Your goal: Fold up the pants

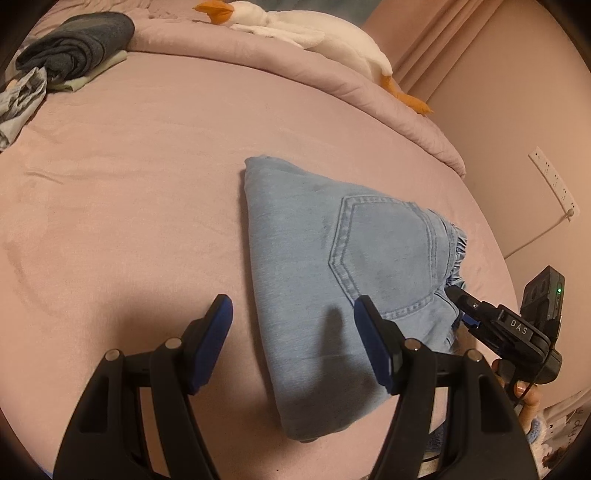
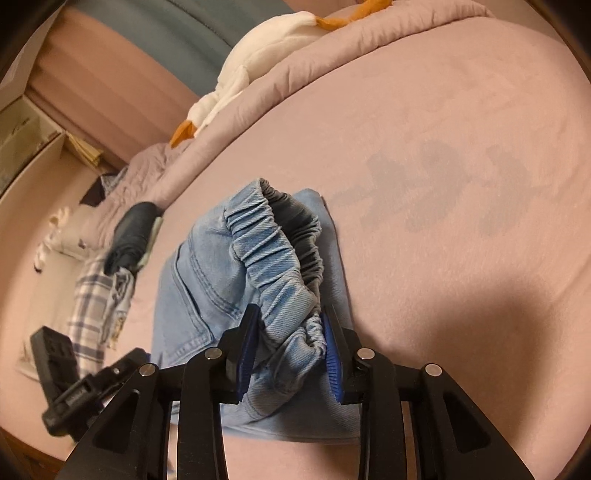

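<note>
Light blue denim pants [image 1: 325, 280] lie folded into a compact bundle on the pink bed, back pocket up. My left gripper [image 1: 293, 306] is open and empty, hovering over the bundle's near left edge. My right gripper [image 2: 290, 325] is shut on the elastic waistband [image 2: 273, 258] of the pants and holds that end slightly raised. The right gripper also shows in the left wrist view [image 1: 458, 295] at the bundle's right end. The left gripper's body shows at the lower left of the right wrist view [image 2: 85, 387].
A white plush goose [image 1: 314, 33] lies on the rolled pink quilt [image 1: 258, 70] at the back. A pile of dark folded clothes [image 1: 77, 48] and a plaid garment [image 2: 92, 306] sit at the far left. A wall with a power strip [image 1: 554, 184] borders the right.
</note>
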Demonstrator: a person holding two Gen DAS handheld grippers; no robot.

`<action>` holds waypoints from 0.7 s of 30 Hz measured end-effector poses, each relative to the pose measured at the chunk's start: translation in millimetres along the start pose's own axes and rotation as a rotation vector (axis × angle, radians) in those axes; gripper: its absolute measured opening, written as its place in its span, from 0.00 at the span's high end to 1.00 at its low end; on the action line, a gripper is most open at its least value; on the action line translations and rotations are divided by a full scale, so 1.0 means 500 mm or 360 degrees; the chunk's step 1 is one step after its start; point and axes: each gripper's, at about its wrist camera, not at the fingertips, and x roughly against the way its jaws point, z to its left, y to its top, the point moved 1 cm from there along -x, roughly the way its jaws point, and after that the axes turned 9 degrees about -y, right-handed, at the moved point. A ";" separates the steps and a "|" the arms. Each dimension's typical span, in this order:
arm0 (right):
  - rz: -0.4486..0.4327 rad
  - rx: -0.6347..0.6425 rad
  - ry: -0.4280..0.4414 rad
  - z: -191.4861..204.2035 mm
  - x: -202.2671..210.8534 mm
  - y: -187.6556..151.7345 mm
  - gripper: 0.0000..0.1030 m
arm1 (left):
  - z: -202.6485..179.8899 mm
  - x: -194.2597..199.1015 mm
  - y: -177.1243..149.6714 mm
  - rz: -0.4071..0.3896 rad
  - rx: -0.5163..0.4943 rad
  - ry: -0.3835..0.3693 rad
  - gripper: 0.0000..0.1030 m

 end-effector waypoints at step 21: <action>-0.0413 0.0617 -0.0273 0.140 0.062 0.025 0.62 | -0.034 -0.019 0.002 -0.0001 -0.0138 0.0045 0.34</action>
